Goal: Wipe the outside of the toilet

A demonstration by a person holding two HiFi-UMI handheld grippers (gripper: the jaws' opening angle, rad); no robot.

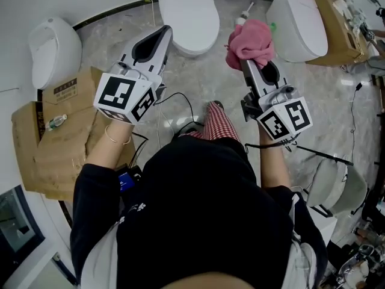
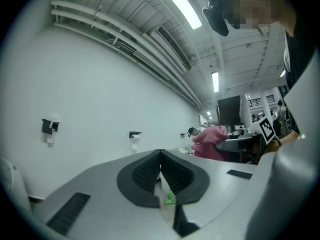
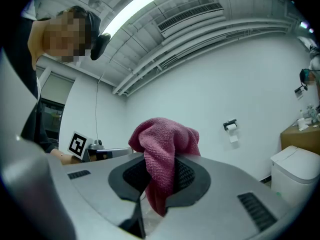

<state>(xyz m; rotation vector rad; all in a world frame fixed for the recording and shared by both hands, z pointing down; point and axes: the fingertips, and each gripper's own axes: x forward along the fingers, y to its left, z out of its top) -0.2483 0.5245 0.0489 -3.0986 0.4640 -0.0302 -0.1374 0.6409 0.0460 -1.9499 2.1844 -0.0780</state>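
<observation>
**A:** What is farthest left?

**B:** A white toilet [image 1: 54,50] stands by the wall. Flattened cardboard [image 1: 60,137] lies just beside it on the marble floor [image 1: 204,77], with a small bottle [image 1: 55,123] on top.

**A:** And the left gripper [image 1: 162,35]?

**B:** It is held out over the floor, to the right of that cardboard. In the left gripper view [image 2: 160,154] its jaws are clenched, the tips touching, and nothing is caught between them.

**A:** Where is the toilet for wiping?

**B:** I cannot tell which one is meant. The middle toilet [image 1: 187,14] stands straight ahead at the top of the head view. It lies between the two grippers and touches neither.

**A:** What about the right gripper [image 1: 248,64]?

**B:** It is grasping a pink cloth [image 1: 251,41]. In the right gripper view [image 3: 159,166] the jaws pinch the cloth [image 3: 162,144] at its middle. Most of it bunches up above the tips and a tail hangs down below them. The cloth touches no toilet.

**A:** And further right?

**B:** A third toilet [image 1: 298,23] sits near the cloth, and a cardboard box [image 1: 334,17] is just beside it. Dark cables [image 1: 180,101] run across the floor by the person's feet.
</observation>
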